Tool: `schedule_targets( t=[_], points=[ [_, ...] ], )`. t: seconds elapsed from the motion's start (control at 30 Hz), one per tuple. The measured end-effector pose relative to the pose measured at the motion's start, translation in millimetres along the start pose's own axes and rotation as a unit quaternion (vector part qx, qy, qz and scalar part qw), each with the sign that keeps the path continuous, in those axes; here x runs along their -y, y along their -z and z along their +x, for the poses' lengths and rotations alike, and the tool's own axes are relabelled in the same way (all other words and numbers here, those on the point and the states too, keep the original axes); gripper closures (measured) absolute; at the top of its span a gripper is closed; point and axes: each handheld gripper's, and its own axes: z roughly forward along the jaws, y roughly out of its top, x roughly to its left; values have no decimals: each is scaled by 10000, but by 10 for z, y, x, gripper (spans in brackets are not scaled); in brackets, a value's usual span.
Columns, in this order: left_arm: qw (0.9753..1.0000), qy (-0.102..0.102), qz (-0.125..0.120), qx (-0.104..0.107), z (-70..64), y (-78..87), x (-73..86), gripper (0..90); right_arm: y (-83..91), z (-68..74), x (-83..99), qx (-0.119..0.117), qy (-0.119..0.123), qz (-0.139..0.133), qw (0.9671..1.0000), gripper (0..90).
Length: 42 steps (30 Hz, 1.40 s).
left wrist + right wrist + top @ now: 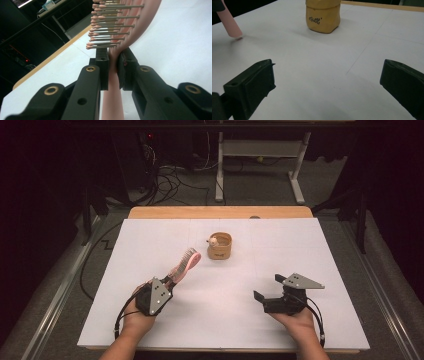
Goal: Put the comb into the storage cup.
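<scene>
Gripping the pink hairbrush [184,265] by its handle, the left gripper [167,282] lifts it near the table's [300,245] left edge; right gripper [265,287] released. Next, probably: carry toward the tan pouch [220,246].

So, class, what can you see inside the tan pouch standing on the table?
From the high view, a small pale rounded item pokes up at the near-left rim of the tan pouch. The pouch walls cover everything lower down, so the rest of its inside cannot be seen.
</scene>
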Motion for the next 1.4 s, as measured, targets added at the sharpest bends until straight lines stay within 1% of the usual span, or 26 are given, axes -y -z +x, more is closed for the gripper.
schedule_targets(
  t=[0.03, 0.1, 0.13, 0.27, 0.37, 0.53, 0.57, 0.6, 0.67, 0.83, 1.0, 1.17, 1.23, 1.3, 1.4],
  points=[
    [10000, 76, -23, 42, 7, 3, 1, 811, 10, -4, 4, 13, 8, -44, 10000, 2],
    [9998, 162, -79, 62, 7, 8, 2, 811, 27, -6, 16, 15, -6, -100, 9999, 2],
    [9998, 169, -82, 81, 8, 11, 0, 812, 31, -9, 22, 5, -15, -117, 9999, 2],
    [9990, 358, -146, 211, 15, 17, -6, 812, 45, -8, 38, 7, -20, -140, 9999, 2],
    [9977, 559, -215, 310, 34, 26, -3, 811, 56, 5, 45, 5, 24, -170, 9999, 2],
    [9946, 854, -305, 497, 66, 46, 12, 812, 78, 16, 43, 62, 83, -233, 9997, 2],
    [9935, 959, -340, 507, 69, 51, 12, 811, 83, 17, 43, 62, 75, -255, 9996, 2],
    [9927, 1020, -367, 529, 79, 53, 14, 811, 86, 19, 43, 64, 75, -263, 9996, 2],
    [9916, 1097, -405, 548, 91, 58, 20, 812, 86, 23, 44, 68, 77, -263, 9996, 2],
    [9903, 1187, -447, 564, 100, 61, 28, 812, 68, 48, 38, 54, 137, -229, 9996, 2],
    [9897, 1199, -485, 611, 87, 63, 19, 812, 35, 88, 21, -109, 192, -220, 9995, 2],
    [9897, 1181, -502, 636, 81, 76, 3, 811, -6, 139, -9, -255, 192, -275, 9991, 2],
    [9896, 1183, -530, 622, 72, 77, -4, 812, -27, 165, -19, -278, 251, -229, 9990, 2],
    [9898, 1168, -528, 621, 63, 78, -13, 812, -47, 189, -26, -329, 254, -200, 9989, 2],
    [9902, 1136, -529, 617, 60, 76, -23, 811, -82, 236, -57, -455, 297, -200, 9983, 1]
  ],
)
